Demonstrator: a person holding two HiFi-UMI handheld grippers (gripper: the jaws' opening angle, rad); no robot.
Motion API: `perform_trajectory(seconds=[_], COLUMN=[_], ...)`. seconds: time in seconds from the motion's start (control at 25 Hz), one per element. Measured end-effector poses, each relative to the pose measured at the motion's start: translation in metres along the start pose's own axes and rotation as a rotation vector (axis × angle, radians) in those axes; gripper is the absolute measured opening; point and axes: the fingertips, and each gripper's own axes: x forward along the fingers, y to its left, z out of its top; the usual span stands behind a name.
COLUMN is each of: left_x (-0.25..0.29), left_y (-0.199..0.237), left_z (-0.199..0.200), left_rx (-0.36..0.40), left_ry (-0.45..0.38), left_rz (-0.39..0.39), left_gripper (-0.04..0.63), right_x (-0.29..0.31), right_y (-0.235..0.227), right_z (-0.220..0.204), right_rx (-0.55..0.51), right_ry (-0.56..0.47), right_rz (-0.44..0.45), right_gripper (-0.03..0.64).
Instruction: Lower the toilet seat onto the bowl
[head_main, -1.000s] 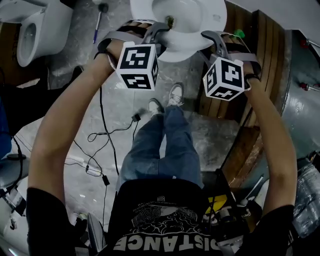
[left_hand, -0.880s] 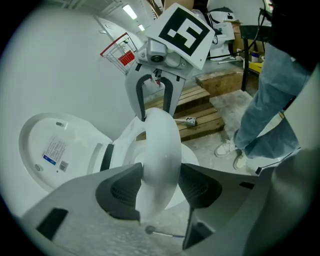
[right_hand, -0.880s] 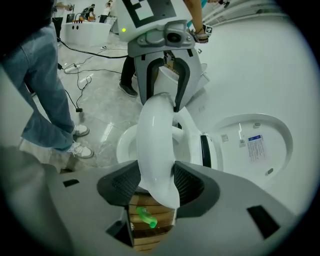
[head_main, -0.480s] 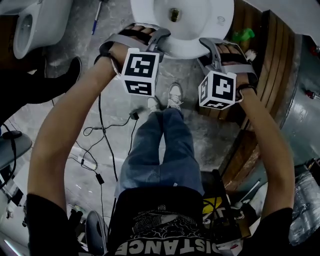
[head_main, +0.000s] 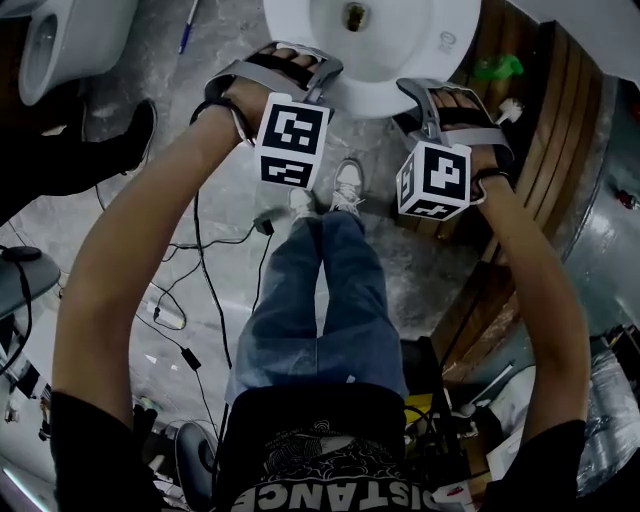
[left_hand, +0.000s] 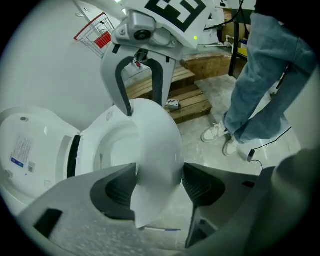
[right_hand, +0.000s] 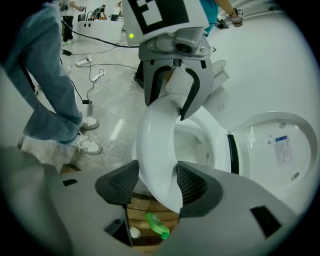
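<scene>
Toilet seat (right_hand: 155, 135) lies flat on the bowl (right_hand: 194, 142), with its front rim between both pairs of jaws. Left gripper (left_hand: 159, 186) and right gripper (right_hand: 157, 189) are opening, evidently to release it, as lowering appears complete.

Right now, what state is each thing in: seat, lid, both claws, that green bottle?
Toilet seat: lowered over the bowl.
Toilet lid: raised.
Left claw: jaws opening around the seat rim.
Right claw: jaws opening around the seat rim.
Green bottle: lying on its side.
</scene>
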Motion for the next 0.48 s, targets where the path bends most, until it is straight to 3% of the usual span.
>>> perform_trajectory(seconds=[0.48], left_x=[0.048], left_y=[-0.019], left_z=[-0.009], left_rx=[-0.050], left_ry=[0.029], left_rz=[-0.065], left_gripper=[0.288], right_x=[0.047], right_y=[0.022], right_z=[-0.009], right_rx=[-0.033], right_ry=[0.011], right_rz=[0.036], right_gripper=[0.241])
